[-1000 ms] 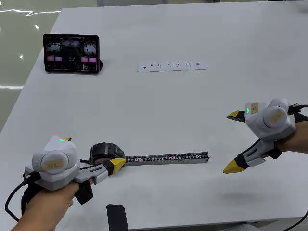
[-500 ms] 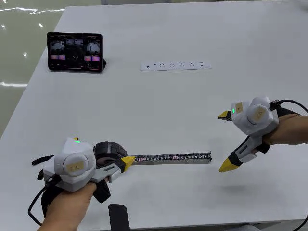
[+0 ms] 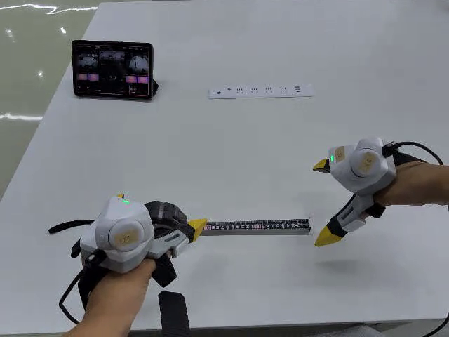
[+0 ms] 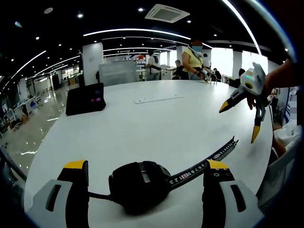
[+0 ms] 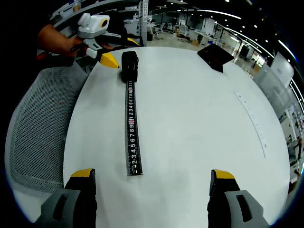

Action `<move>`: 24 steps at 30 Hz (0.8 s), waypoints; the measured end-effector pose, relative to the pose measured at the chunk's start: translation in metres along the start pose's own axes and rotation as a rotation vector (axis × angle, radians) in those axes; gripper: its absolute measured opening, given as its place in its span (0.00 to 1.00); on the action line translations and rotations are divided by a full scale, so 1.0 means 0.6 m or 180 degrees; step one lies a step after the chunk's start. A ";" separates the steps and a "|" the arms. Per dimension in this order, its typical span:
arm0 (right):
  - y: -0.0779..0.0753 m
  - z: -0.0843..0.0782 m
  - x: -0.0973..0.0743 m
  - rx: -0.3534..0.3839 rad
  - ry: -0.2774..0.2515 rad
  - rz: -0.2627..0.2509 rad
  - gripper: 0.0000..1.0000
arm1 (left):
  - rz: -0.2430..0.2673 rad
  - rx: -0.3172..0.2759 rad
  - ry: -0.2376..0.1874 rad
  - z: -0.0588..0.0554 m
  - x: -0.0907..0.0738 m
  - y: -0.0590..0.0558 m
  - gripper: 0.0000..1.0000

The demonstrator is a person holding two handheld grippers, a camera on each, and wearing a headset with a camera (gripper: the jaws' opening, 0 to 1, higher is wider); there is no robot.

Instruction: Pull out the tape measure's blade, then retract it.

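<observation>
In the head view the left gripper (image 3: 159,210) hides the near side of the tape measure case (image 3: 170,212) and most of its own far jaw. The blade (image 3: 258,225) numbers and the tablet (image 3: 112,69) screen at 11 o'clock are too small to read. At 6 o'clock a dark object (image 3: 172,314) is cut off by the edge.

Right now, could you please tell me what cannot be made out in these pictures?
- Black round tape measure case: head view, partly hidden behind the white left gripper.
- Dark numbered blade's end hook: right gripper view, too small.
- Dark tablet's screen: head view, content too small.
- Black object at the table edge: head view, cut off below.
</observation>
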State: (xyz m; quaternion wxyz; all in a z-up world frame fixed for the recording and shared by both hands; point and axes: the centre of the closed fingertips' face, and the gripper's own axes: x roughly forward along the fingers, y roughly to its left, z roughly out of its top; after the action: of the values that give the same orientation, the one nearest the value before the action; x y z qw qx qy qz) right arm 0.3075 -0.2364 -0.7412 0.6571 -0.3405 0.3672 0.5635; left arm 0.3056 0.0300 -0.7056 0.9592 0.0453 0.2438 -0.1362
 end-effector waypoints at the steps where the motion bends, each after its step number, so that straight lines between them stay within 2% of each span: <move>1: 0.001 0.000 0.002 -0.0013 -0.0005 0.0010 0.99 | 0.0020 -0.0038 0.0008 -0.003 0.001 0.002 0.99; 7: 0.006 0.000 0.015 -0.0108 -0.0029 0.0059 0.96 | 0.0100 -0.0096 0.0002 -0.016 0.004 0.015 0.99; 10: 0.006 0.000 0.020 -0.0082 -0.0018 0.0067 0.95 | 0.0110 -0.0113 -0.0036 -0.019 0.006 0.018 0.99; 11: 0.007 -0.001 0.022 -0.0085 -0.0017 0.0070 0.94 | 0.0115 -0.0093 -0.0085 -0.017 0.006 0.018 0.99; 17: 0.007 -0.006 0.031 -0.0085 0.0024 0.0072 0.84 | 0.0081 -0.0068 -0.0199 -0.015 0.011 0.014 0.99; 24: 0.012 -0.019 0.042 -0.0033 0.0080 0.0155 0.67 | 0.0106 -0.0121 -0.0151 -0.024 0.018 0.014 0.99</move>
State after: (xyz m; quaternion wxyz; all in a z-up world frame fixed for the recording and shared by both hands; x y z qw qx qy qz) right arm 0.3019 -0.2327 -0.7688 0.6368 -0.3418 0.3806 0.5769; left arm 0.3105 0.0379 -0.7231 0.9675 0.0278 0.2227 -0.1166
